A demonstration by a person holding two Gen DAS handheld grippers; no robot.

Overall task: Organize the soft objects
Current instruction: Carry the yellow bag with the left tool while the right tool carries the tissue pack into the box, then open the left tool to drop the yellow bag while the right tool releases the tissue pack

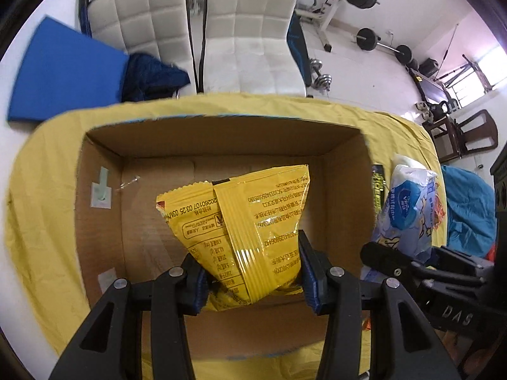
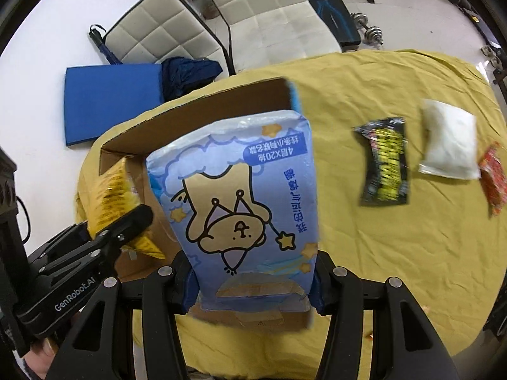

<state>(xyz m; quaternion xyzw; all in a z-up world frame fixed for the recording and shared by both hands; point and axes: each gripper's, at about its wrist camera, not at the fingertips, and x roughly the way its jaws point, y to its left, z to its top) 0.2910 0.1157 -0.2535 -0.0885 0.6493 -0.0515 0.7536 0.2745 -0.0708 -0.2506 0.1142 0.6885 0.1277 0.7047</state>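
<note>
Trouble brewing: left gripper [image 1: 252, 272] jaws pinch the yellow snack bag [image 1: 240, 218] over the cardboard box [image 1: 95, 221], right gripper [image 2: 253, 281] clamps the blue tissue pack [image 2: 240, 196] seemingly just outside — both crowd in, they could collide.

My left gripper [image 1: 253, 272] has snack bag [image 1: 240, 218] over cardboard box [image 1: 101, 164]; tissue pack [image 2: 240, 209] right of box, in my right gripper [image 2: 253, 285]

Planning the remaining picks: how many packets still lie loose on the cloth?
3, all right of the box: black packet, white packet beside it, red packet at the frame's edge. More may be hidden outside the view.
</note>
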